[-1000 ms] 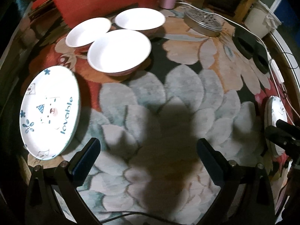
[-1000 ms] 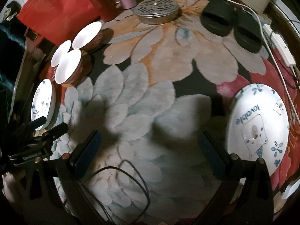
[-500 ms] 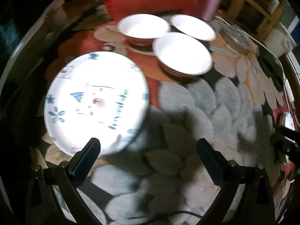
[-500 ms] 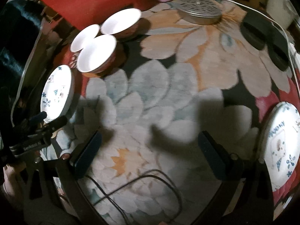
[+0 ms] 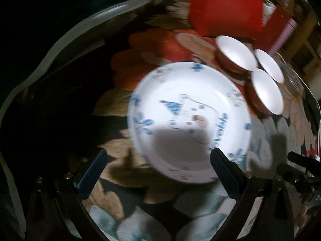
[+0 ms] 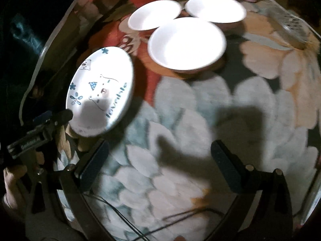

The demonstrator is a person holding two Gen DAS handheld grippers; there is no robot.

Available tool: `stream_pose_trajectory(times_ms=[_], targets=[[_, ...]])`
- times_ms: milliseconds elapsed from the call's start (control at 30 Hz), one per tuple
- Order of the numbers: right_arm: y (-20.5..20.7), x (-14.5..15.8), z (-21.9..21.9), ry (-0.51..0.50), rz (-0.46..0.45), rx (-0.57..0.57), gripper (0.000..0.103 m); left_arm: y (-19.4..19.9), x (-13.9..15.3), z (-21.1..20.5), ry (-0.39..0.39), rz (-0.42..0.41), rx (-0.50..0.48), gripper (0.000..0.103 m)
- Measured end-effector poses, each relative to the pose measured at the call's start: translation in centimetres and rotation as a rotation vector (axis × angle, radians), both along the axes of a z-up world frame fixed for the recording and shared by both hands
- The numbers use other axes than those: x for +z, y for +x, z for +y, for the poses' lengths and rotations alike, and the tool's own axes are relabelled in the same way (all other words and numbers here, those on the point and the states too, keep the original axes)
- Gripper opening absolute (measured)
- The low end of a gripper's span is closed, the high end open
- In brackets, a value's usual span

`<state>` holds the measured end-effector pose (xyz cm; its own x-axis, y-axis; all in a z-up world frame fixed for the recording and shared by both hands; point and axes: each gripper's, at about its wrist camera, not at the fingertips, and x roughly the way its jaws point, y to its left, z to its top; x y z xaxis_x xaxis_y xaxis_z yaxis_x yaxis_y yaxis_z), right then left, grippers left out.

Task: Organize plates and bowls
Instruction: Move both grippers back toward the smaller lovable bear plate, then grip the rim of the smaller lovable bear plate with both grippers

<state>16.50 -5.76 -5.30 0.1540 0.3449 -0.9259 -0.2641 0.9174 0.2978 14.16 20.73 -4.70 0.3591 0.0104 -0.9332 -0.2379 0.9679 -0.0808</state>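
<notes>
Swinging my wide-open left claw [image 5: 156,166] onto the printed plate [image 5: 189,120], I should straddle its near rim squarely.

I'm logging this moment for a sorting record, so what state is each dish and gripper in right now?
Left gripper: open, holding nothing, plate just ahead.
Right gripper: open, holding nothing, over the floral rug.
Printed plate: face up on the rug, unstacked.
Three bowls: upright, appear empty, clustered side by side, not nested.
</notes>
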Motion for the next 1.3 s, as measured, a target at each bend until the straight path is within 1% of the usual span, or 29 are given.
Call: stream_pose_trajectory(times_ms=[33,67,100,133,167,200,233,300,333,400,433,467,533,600,667,800,867,900,967,1000,1100,1167,1233,1267,1300], targets=[[0.5,-0.5,0.9,0.012,0.014,-0.004,0.101,-0.1,-0.2,0.7,-0.004,0.003,0.013,0.102],[0.9,-0.9,1.6,0.017,0.023,-0.004,0.097,-0.1,-0.4,1.1,-0.006,0.007,0.019,0.102],[1.3,-1.3,2.3,0.018,0.035,-0.005,0.088,-0.2,-0.6,1.5,-0.007,0.010,0.023,0.102],[1.6,-1.6,2.7,0.017,0.044,-0.009,0.082,-0.1,-0.8,1.8,-0.009,0.014,0.027,0.102],[2.1,-2.1,3.3,0.012,0.059,-0.014,0.072,-0.1,-1.0,2.1,-0.013,0.017,0.029,0.102],[2.4,-2.5,3.7,0.008,0.070,-0.018,0.065,-0.2,-1.3,2.3,-0.017,0.021,0.031,0.102],[2.7,-2.9,4.2,0.004,0.082,-0.025,0.062,-0.2,-1.5,2.5,-0.020,0.026,0.033,0.102],[3.1,-3.6,5.0,0.004,0.097,-0.029,0.048,-0.2,-1.9,2.7,-0.027,0.033,0.028,0.102],[3.2,-3.9,5.5,0.001,0.099,-0.023,0.044,-0.2,-2.1,2.7,-0.029,0.036,0.023,0.102],[3.2,-4.4,6.5,-0.004,0.098,-0.002,0.030,0.0,-2.4,2.7,-0.036,0.039,0.014,0.102],[3.2,-4.4,6.9,-0.004,0.098,0.006,0.028,0.1,-2.5,2.7,-0.044,0.040,0.013,0.102],[3.2,-4.4,7.2,0.006,0.096,0.019,0.017,0.1,-2.6,2.7,-0.050,0.040,0.013,0.102],[3.0,-4.1,7.9,-0.023,0.084,0.043,0.018,0.4,-2.8,2.6,-0.061,0.042,0.008,0.102],[2.6,-3.9,7.9,-0.032,0.061,0.098,0.017,0.6,-2.8,2.5,-0.067,0.044,0.001,0.102],[2.1,-3.8,7.7,-0.045,0.063,0.126,0.017,0.9,-2.8,2.5,-0.071,0.044,-0.003,0.102],[0.9,-3.7,5.9,-0.052,0.078,0.166,0.017,1.2,-2.9,2.1,-0.081,0.045,-0.017,0.101],[0.0,-3.7,4.2,-0.049,0.096,0.175,0.017,1.4,-3.0,1.6,-0.097,0.043,-0.034,0.101],[-0.6,-3.5,3.2,-0.054,0.100,0.178,0.017,1.4,-3.1,1.1,-0.103,0.042,-0.050,0.099],[-1.3,-3.5,1.4,-0.070,0.096,0.165,0.016,1.6,-3.4,-0.3,-0.105,0.051,-0.096,0.094],[-1.5,-3.5,0.7,-0.076,0.090,0.157,0.016,1.7,-3.6,-1.0,-0.102,0.058,-0.123,0.088],[-2.0,-3.1,-1.7,-0.009,0.079,0.080,0.017,2.0,-4.0,-3.5,-0.105,0.068,-0.197,0.084],[-1.8,-3.0,-2.1,0.005,0.081,0.037,0.019,2.2,-4.3,-4.5,-0.114,0.071,-0.218,0.078],[-1.4,-3.1,-1.8,0.014,0.086,0.015,0.019,2.6,-4.6,-5.6,-0.116,0.086,-0.245,0.051],[-1.3,-3.2,-1.6,0.015,0.087,0.002,0.019,2.8,-4.8,-6.0,-0.115,0.102,-0.256,0.048],[-1.2,-3.5,-1.4,0.016,0.096,-0.014,0.019,2.9,-5.0,-6.3,-0.100,0.111,-0.259,0.048]])
